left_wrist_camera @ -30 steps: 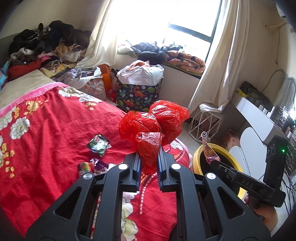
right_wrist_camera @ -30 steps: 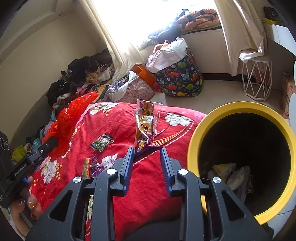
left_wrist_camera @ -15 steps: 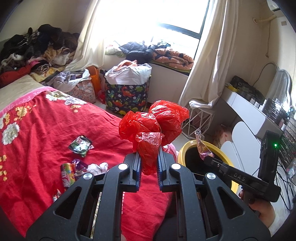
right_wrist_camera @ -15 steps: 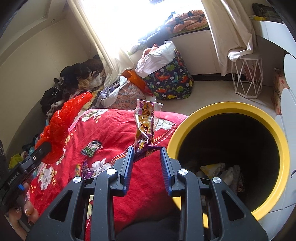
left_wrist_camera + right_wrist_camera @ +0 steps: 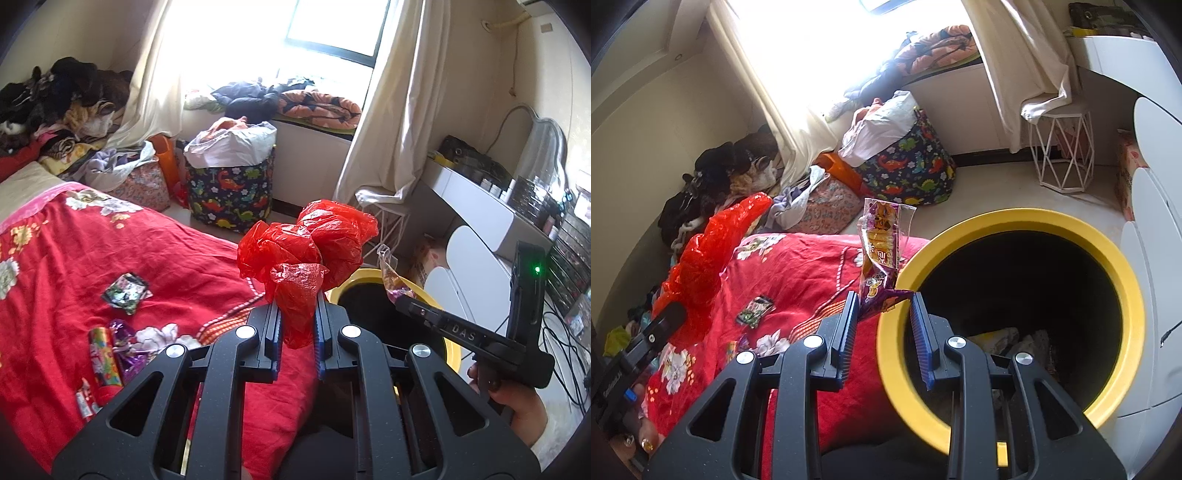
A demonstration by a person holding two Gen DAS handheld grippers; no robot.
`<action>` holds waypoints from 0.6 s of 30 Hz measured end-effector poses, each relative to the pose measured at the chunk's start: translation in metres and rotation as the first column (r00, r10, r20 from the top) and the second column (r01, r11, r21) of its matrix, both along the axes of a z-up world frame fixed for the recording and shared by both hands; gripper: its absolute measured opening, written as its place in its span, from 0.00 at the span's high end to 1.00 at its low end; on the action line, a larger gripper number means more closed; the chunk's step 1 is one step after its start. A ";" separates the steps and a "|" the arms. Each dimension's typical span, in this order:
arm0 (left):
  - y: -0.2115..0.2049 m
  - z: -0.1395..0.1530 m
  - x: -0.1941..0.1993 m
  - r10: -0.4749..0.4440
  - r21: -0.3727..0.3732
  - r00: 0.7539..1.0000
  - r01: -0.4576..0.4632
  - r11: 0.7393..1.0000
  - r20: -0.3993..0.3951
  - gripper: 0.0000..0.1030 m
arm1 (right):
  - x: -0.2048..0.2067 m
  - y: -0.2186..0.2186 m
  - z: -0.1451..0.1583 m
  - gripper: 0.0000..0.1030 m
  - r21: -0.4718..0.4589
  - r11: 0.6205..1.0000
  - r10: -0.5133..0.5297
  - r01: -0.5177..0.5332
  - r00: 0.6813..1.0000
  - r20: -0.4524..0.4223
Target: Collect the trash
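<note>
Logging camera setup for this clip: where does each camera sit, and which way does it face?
Left wrist: on the left gripper, looking along its fingers across the red bedspread to the window; it clamps a red plastic bag; the right gripper and a hand show.
Right wrist: on the right gripper, facing the yellow bin, gripping a snack wrapper.
Shared: bag, wrapper, bedspread, bin, dinosaur basket.

Both wrist views look close down along their jaws, sharing red bedspread (image 5: pixel 74 258) and yellow-rimmed bin (image 5: pixel 1071 229)
</note>
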State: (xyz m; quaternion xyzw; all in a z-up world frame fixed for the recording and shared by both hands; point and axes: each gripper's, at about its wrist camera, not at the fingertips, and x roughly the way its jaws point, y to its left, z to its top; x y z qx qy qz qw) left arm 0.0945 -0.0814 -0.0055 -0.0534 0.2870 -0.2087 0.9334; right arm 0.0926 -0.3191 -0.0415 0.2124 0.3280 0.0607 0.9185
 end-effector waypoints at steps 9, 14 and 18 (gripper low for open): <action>-0.019 -0.004 -0.002 -0.042 0.014 0.999 0.042 0.999 -0.002 0.92 | -0.005 -0.022 -0.003 0.73 0.008 0.998 -0.059 0.059 0.998 0.001; -0.028 -0.007 -0.001 -0.066 0.026 0.998 0.066 0.997 -0.006 0.92 | -0.007 -0.031 -0.003 0.73 0.006 0.996 -0.086 0.086 0.996 0.001; -0.036 -0.010 -0.001 -0.085 0.036 0.996 0.085 0.996 -0.010 0.92 | -0.008 -0.037 -0.003 0.73 -0.014 0.994 -0.111 0.111 0.994 0.004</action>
